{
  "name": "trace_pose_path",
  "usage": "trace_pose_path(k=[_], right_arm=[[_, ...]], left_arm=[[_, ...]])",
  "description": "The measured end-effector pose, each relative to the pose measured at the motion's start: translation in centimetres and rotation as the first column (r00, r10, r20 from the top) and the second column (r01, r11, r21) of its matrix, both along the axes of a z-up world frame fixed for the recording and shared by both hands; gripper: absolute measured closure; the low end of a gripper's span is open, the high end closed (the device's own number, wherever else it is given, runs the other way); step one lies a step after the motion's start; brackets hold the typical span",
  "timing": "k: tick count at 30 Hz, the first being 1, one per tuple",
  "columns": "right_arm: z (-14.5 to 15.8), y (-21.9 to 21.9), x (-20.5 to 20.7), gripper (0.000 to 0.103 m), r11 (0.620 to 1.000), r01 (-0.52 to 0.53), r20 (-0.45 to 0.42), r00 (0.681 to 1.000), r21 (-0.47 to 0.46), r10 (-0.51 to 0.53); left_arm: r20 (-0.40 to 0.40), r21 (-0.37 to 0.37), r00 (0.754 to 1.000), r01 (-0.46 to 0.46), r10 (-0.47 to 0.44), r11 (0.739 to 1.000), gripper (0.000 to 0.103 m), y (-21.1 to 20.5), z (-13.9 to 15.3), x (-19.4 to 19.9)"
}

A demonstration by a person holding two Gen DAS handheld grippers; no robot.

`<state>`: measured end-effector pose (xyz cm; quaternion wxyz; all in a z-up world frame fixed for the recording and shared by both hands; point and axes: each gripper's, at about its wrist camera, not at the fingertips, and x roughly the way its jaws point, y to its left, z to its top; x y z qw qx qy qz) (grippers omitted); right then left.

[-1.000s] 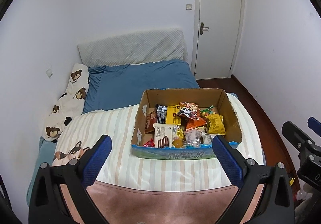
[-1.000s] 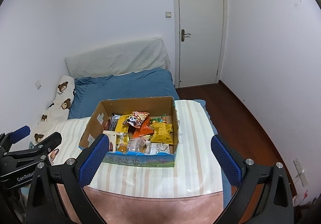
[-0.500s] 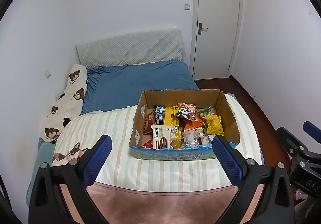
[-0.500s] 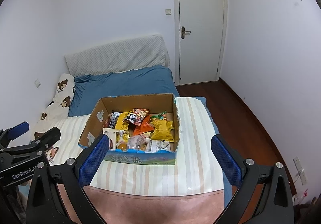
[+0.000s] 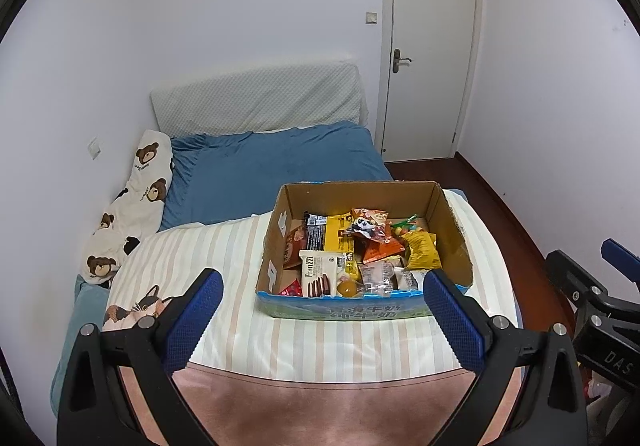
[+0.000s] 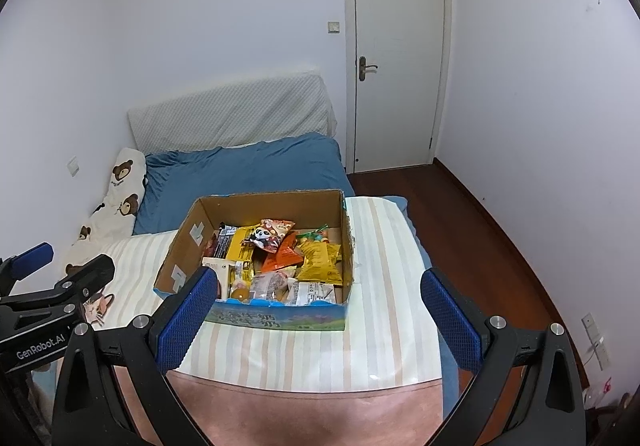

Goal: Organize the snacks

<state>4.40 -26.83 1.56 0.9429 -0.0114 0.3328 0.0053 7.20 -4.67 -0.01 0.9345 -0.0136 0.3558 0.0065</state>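
I am holding my left gripper (image 5: 320, 310) and right gripper (image 6: 318, 308) spread and empty, well short of the box (image 5: 340, 310) on the bed (image 5: 224, 254), where the snacks (image 5: 360, 250) are lying jumbled, seemingly unsorted, all inside it.

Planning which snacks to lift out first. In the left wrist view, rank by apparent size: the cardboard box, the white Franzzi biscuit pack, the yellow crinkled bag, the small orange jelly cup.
1. cardboard box
2-3. Franzzi biscuit pack and yellow crinkled bag: look alike, not ranked
4. orange jelly cup
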Motion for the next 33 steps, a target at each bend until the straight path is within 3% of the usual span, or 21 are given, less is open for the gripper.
trace_pose_path(k=[33], right_arm=[[0.85,-0.27,-0.96,0.0,1.0,0.013,0.02,1.0,0.013,-0.014]], left_arm=[[0.006,-0.017,1.0,-0.002,0.002,1.0,0.0,-0.21,0.7,-0.86]])
